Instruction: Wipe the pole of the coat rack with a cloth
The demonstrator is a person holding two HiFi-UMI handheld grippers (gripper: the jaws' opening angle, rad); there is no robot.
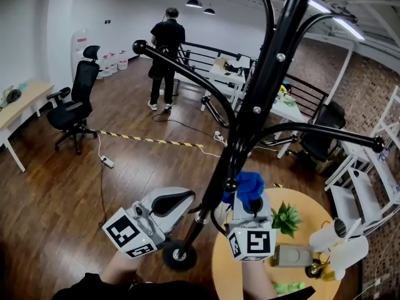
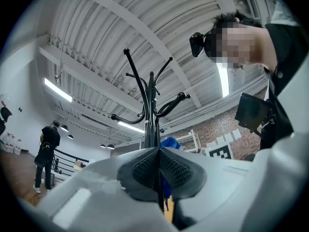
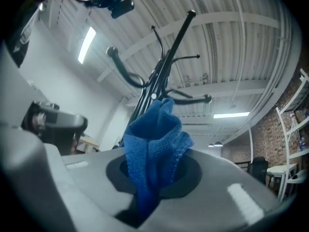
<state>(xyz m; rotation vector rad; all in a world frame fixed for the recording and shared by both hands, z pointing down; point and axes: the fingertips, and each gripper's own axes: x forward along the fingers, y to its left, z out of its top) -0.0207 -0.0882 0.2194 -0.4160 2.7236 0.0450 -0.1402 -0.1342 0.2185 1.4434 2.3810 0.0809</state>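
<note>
Pale grey left hand-held gripper [image 1: 187,200], right hand-held gripper [image 1: 251,206]; black-white marker cubes [image 1: 128,233]; black clothing [image 1: 87,289].

**Blue cloth held up against black coat rack**

A crumpled blue cloth [image 3: 153,151] stands bunched upright, pinched between the jaws of the right gripper [image 3: 150,187]. The glossy black coat rack pole [image 1: 253,108] rises just beyond and to the left of those jaws, close beside the cloth's top. Curved, knob-tipped arms branch off the pole higher up.

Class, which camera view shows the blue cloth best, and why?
Right gripper view: the blue cloth fills the centre, pinched by the right gripper. Head view shows only a small bunch beside the pole. Left gripper view shows a blue scrap beyond the shut left gripper.
</note>
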